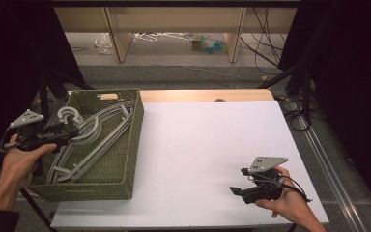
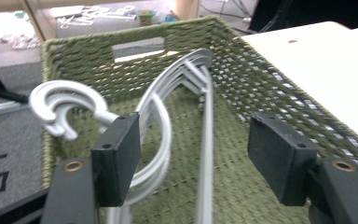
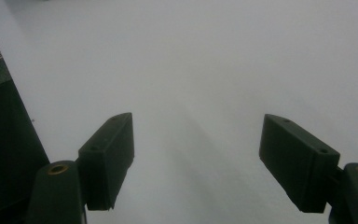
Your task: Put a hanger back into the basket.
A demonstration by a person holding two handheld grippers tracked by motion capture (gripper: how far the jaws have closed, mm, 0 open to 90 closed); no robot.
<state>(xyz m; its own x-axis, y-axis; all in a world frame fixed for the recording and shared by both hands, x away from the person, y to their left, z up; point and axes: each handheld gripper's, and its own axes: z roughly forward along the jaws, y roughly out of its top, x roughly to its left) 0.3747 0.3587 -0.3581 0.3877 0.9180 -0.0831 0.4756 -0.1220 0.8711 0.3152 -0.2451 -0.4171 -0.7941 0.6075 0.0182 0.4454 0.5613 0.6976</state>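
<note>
The grey hangers [image 2: 186, 88] lie stacked in the green basket [image 1: 130, 145] at the worktop's [image 1: 212, 145] left edge. The left gripper [image 2: 193, 158] hovers over them, jaws spread, pinching nothing. The right gripper [image 3: 196, 163] rests spread and empty above bare worktop, well apart.

Olive-green woven basket [image 1: 125, 145], pale grey hangers [image 1: 96, 133], white table [image 1: 212, 154]

grey floor [image 1: 183, 72], wooden shelf legs [image 1: 118, 41], black curtains [image 1: 348, 58]
</note>
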